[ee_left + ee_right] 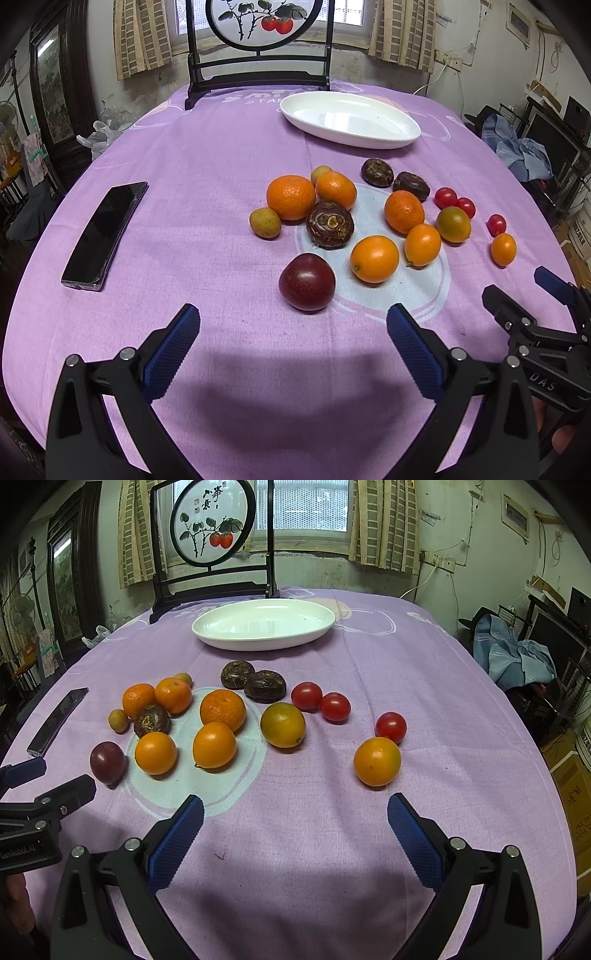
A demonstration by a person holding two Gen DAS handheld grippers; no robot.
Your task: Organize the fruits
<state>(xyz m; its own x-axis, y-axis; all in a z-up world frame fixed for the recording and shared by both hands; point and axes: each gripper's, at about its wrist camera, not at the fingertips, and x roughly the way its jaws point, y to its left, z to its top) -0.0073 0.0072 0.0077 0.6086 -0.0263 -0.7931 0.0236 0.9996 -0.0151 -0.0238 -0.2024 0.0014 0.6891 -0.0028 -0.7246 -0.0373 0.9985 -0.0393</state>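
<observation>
Both grippers hang above the near edge of a table under a purple cloth [207, 155], each with its blue-padded fingers spread wide and nothing between them: the left gripper [293, 325] sits just short of a dark red plum [306, 281], and the right gripper [295, 814] sits just short of a lone orange kumquat [376, 761]. The fruits lie loose on the cloth between the grippers and a white oval dish [207, 627], which is empty and stands at the far side of the table in front of a black-framed round painted screen [213, 522]. In the right wrist view the dish's long axis runs across the picture, left to right; in the left wrist view it slants down to the right. The black phone [105, 234] lies to the left of the fruits, well apart from them, its long axis running from near-left to far-right. The left wrist view shows the phone whole, while the right wrist view shows it as a thin sliver at the left. The right wrist view shows all three cherry tomatoes [306, 696] clearly, two touching and one beside the lone kumquat. Each view catches the other gripper at its side edge.
</observation>
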